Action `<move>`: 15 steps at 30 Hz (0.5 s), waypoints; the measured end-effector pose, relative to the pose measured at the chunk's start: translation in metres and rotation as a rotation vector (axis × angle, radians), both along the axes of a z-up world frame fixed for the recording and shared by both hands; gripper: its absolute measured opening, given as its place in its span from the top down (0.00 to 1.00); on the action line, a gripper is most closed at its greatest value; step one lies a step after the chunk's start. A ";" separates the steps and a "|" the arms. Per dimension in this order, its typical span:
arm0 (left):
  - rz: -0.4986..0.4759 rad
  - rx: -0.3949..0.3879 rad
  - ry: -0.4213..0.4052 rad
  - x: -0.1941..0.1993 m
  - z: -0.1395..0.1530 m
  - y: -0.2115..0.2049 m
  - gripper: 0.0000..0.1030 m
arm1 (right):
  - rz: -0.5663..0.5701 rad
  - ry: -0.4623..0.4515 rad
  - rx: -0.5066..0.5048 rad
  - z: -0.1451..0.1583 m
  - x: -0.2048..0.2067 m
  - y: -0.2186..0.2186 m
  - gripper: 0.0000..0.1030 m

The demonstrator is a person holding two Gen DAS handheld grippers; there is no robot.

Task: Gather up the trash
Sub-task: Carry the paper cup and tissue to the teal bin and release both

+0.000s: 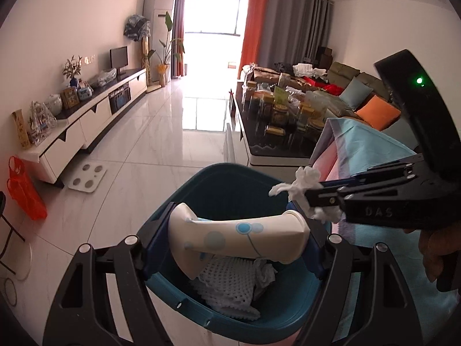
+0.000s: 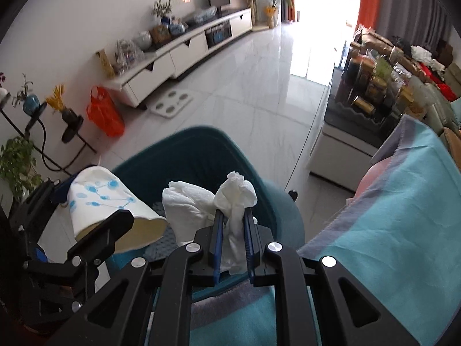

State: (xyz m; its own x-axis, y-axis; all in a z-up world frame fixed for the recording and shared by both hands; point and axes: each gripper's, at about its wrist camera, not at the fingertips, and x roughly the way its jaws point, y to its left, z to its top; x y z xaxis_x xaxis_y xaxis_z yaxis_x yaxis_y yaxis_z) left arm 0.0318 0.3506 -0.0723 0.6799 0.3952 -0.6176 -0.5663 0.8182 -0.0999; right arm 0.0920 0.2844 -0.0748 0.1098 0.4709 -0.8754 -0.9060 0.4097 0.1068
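Observation:
A teal trash bin (image 1: pixel 227 178) stands on the floor below both grippers; it also shows in the right wrist view (image 2: pixel 196 150). My left gripper (image 1: pixel 236 236) is shut on a crushed white paper cup (image 1: pixel 239 238) with blue dots, held sideways over the bin's opening; the cup shows in the right wrist view (image 2: pixel 106 199) too. My right gripper (image 2: pixel 233 219) is shut on a crumpled white tissue (image 2: pixel 236 196) just above the bin's right rim; the tissue shows in the left wrist view (image 1: pixel 302 187). White netting and tissue (image 1: pixel 230 282) lie inside the bin.
A blue and pink cloth (image 2: pixel 403 207) covers a surface to the right of the bin. A dark coffee table (image 1: pixel 276 132) crowded with jars stands beyond. A white TV cabinet (image 1: pixel 95 121), a scale (image 1: pixel 88 177) and an orange bag (image 1: pixel 24 190) are at left.

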 end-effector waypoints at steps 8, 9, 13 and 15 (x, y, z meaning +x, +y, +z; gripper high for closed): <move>-0.017 0.013 0.049 0.022 -0.017 0.004 0.27 | 0.021 0.022 -0.049 -0.014 0.000 0.017 0.80; -0.017 0.013 0.053 0.023 -0.019 0.005 0.27 | 0.022 0.024 -0.055 -0.016 0.000 0.019 0.75; -0.020 0.014 0.067 0.028 -0.023 0.005 0.26 | 0.016 0.041 -0.041 -0.017 0.003 0.019 0.65; -0.014 0.024 0.064 0.030 -0.023 0.002 0.21 | 0.005 0.039 -0.028 -0.015 0.004 0.018 0.64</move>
